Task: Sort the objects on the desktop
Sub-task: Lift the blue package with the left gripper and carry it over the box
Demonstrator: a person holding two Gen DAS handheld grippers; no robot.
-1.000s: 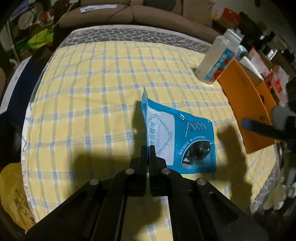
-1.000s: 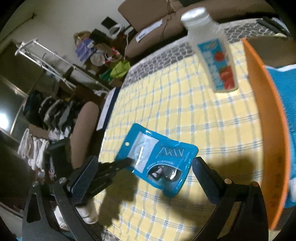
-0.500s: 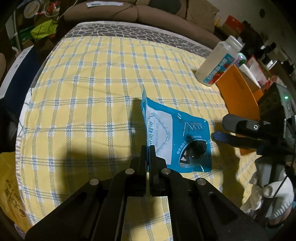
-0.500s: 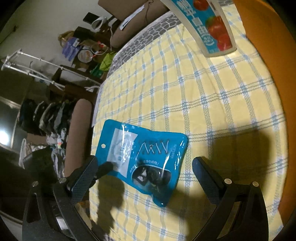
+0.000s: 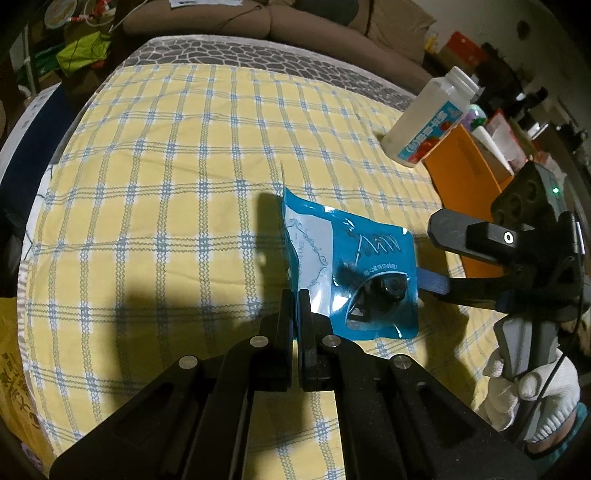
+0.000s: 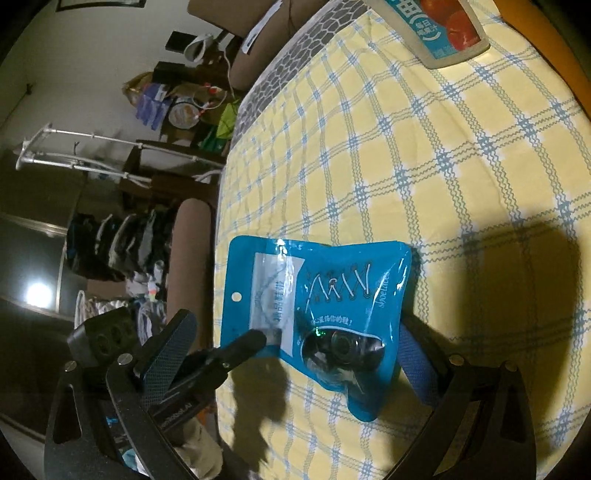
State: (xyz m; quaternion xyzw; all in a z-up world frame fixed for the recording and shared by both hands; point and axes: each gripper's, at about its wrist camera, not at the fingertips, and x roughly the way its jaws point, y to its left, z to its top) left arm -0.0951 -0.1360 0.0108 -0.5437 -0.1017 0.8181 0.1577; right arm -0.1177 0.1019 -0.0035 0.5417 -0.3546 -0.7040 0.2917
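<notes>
The left gripper [image 5: 295, 306] has its 2 fingers pressed together on the near edge of a blue packet [image 5: 354, 273], which stands partly lifted off the yellow checked tablecloth [image 5: 177, 206], its far end tilted up. The right gripper [image 6: 295, 347] is spread wide around the same packet [image 6: 317, 314], 1 finger on each side; its blue-padded right finger [image 6: 415, 358] lies just beside the packet's edge, and whether it touches cannot be told. The left gripper's fingers cover the pinched edge, and the dark item behind the packet's clear window is hard to make out.

In the left wrist view a white bottle [image 5: 428, 122] with a blue and red label stands near the table's far right side, just beside an orange bin [image 5: 465, 173], whose contents are mostly hidden. A gloved hand [image 5: 532, 398] holds the right gripper's handle. A brown sofa [image 5: 258, 22] is cut off at the top.
</notes>
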